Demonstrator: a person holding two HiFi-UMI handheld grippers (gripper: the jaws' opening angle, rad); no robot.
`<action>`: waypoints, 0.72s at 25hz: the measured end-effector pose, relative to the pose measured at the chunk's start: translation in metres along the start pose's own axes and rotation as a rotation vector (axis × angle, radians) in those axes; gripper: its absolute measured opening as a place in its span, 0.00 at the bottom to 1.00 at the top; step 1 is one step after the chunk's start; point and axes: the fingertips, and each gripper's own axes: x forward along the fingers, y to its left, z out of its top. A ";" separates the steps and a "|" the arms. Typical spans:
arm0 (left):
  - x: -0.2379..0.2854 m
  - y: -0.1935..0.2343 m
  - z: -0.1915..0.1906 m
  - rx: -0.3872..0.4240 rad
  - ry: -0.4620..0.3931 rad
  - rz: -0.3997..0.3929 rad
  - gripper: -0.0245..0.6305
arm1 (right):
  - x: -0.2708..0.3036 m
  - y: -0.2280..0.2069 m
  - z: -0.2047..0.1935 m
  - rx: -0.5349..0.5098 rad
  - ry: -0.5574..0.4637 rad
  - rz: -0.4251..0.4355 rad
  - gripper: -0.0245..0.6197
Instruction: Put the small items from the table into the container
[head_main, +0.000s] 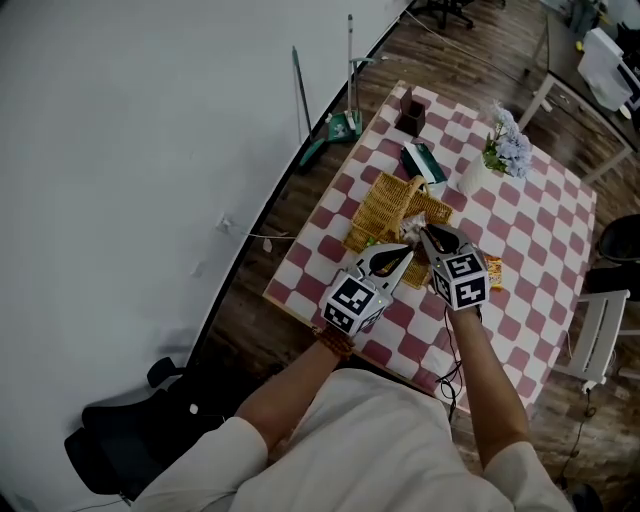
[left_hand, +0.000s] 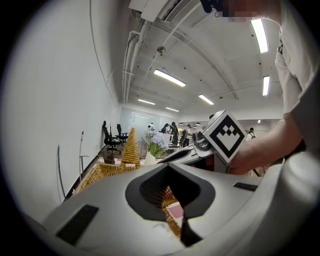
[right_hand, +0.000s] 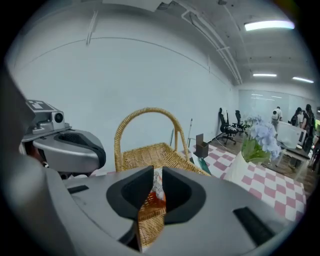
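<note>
A wicker basket (head_main: 383, 205) with a tall handle stands on the checkered table (head_main: 520, 250). Both grippers meet at its near edge. My right gripper (head_main: 428, 240) points over the basket rim (right_hand: 150, 156), and a small orange-and-white snack packet (right_hand: 157, 186) stands upright in the narrow gap between its pads, gripped. My left gripper (head_main: 395, 256) sits just to its left, jaws apart with nothing between them; through its gap (left_hand: 175, 200) I see wicker and pink cloth. Another orange item (head_main: 492, 268) lies on the cloth right of my right gripper.
A white vase of pale flowers (head_main: 503, 152), a green packet (head_main: 424, 160) and a dark box (head_main: 411, 112) stand beyond the basket. A mop (head_main: 350, 85) leans on the wall at the left. A white chair (head_main: 598, 335) stands by the table's right side.
</note>
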 end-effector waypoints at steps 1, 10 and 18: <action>-0.001 -0.003 0.006 -0.003 -0.013 -0.005 0.08 | -0.009 -0.001 0.005 0.008 -0.024 -0.005 0.16; -0.013 -0.055 0.074 0.023 -0.130 -0.122 0.08 | -0.127 0.008 0.049 0.030 -0.251 -0.065 0.16; -0.024 -0.126 0.146 0.037 -0.210 -0.257 0.08 | -0.227 0.026 0.084 0.008 -0.393 -0.143 0.16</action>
